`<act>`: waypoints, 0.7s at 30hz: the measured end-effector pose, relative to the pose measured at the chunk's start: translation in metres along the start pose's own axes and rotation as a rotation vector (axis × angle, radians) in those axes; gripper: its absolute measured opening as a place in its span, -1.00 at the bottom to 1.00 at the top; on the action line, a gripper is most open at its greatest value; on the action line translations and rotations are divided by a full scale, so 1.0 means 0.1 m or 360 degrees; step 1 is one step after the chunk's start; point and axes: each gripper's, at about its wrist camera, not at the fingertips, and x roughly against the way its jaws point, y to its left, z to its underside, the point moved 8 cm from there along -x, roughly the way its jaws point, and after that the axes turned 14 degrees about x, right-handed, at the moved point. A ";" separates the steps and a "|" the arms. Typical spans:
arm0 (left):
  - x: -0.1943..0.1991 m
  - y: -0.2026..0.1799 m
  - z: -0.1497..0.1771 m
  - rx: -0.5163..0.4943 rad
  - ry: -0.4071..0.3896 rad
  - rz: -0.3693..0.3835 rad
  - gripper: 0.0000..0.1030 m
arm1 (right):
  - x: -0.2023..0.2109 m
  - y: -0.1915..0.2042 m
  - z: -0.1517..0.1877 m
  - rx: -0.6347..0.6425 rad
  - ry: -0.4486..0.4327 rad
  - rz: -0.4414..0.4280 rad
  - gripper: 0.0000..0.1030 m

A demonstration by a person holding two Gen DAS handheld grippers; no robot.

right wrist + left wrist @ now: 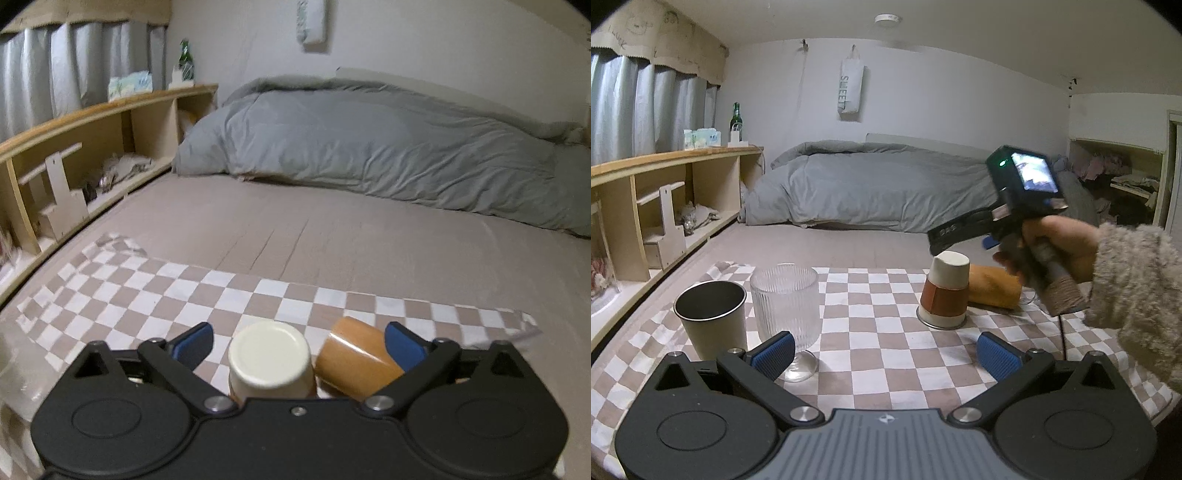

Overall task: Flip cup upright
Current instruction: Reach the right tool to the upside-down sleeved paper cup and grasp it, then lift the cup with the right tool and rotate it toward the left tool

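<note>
Jaws of the right gripper spread wide, grasping nothing; between them and below, the cup stands inverted, its cream base facing the camera. Beside it, touching the right blue pad, an orange cup lies on its side. Jaws of the left gripper likewise released and empty, well short of the cup. Seen from the left, the cup is cream with a rust-red band and a metal rim resting on the checkered cloth, directly under the right gripper. At left stand a dark-lined cup and a ribbed glass, upright.
</note>
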 end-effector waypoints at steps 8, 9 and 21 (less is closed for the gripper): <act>-0.05 -0.01 0.00 0.0019 0.0032 0.0001 1.00 | -0.26 0.14 0.08 0.0056 0.0100 -0.0163 0.20; -0.05 -0.02 0.00 0.0020 0.0034 0.0003 1.00 | -0.23 0.15 0.08 0.0056 0.0090 -0.0171 0.15; -0.11 -0.08 0.02 0.0019 0.0035 0.0010 1.00 | 0.50 0.35 0.52 0.0172 0.0005 -0.0128 0.14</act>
